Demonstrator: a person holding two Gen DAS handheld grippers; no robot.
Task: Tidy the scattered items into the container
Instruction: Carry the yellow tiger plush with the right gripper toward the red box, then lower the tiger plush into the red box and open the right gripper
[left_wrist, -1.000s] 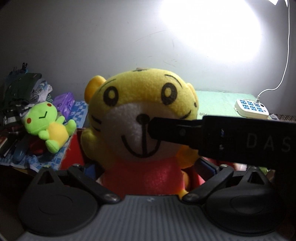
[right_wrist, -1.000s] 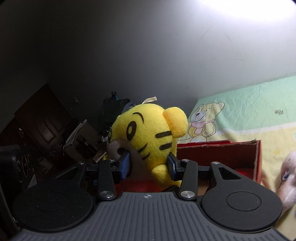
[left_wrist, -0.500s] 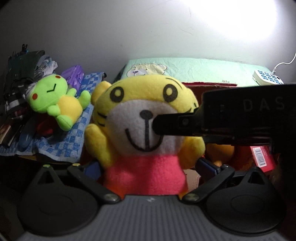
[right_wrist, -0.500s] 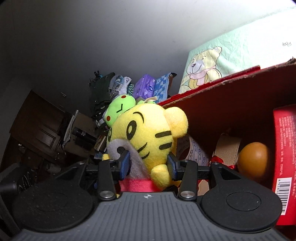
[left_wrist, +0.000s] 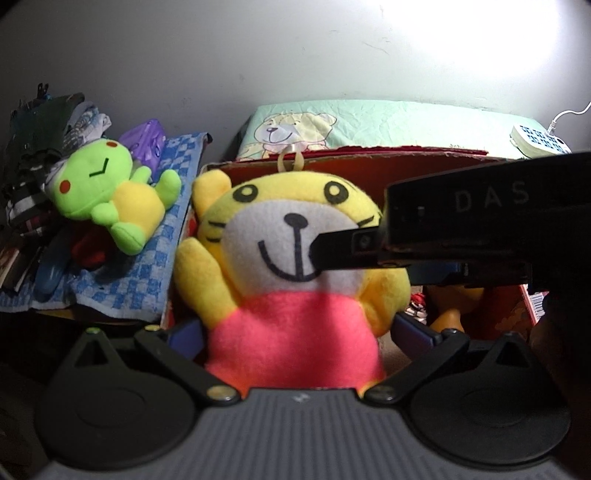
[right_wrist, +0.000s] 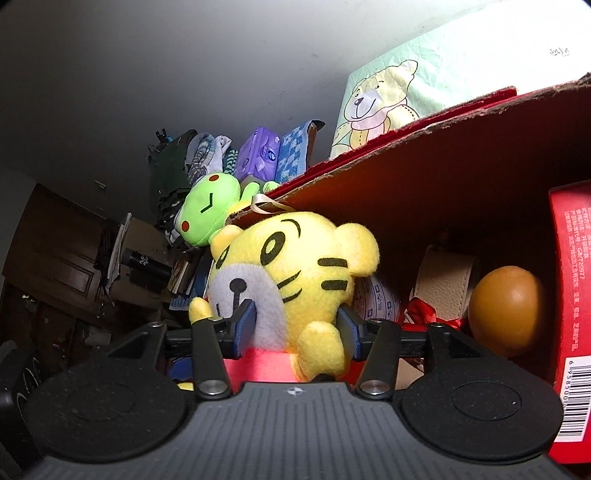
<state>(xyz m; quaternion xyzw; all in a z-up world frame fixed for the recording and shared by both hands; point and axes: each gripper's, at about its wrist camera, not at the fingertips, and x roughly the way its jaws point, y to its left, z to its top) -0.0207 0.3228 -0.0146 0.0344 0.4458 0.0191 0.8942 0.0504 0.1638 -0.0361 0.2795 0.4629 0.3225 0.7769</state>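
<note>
A yellow tiger plush (left_wrist: 295, 258) in a pink shirt stands upright at the left end of the red cardboard box (left_wrist: 369, 157). My left gripper (left_wrist: 301, 332) straddles its pink body. Its jaws are opening, spread wide, and the blue pads sit just off the plush. In the right wrist view my right gripper (right_wrist: 295, 326) has the tiger plush (right_wrist: 295, 266) by the head. Those jaws are opening too, and the pads still touch its muzzle and cheek. The right gripper's finger (left_wrist: 343, 251) crosses the tiger's mouth. A green frog plush (left_wrist: 107, 195) lies outside the box.
Inside the box (right_wrist: 424, 184) are an orange ball (right_wrist: 506, 306), a red package (right_wrist: 572, 295) and a beige strap (right_wrist: 443, 280). The frog lies on a blue checked cloth (left_wrist: 147, 273) beside a purple tissue pack (right_wrist: 258, 151) and piled clothes. Behind is a bear-print sheet (left_wrist: 288, 129) with a power strip (left_wrist: 539, 140).
Both grippers came down with the tiger plush into the red box. The left jaws spread off its body. The right jaws widened a little around its head.
</note>
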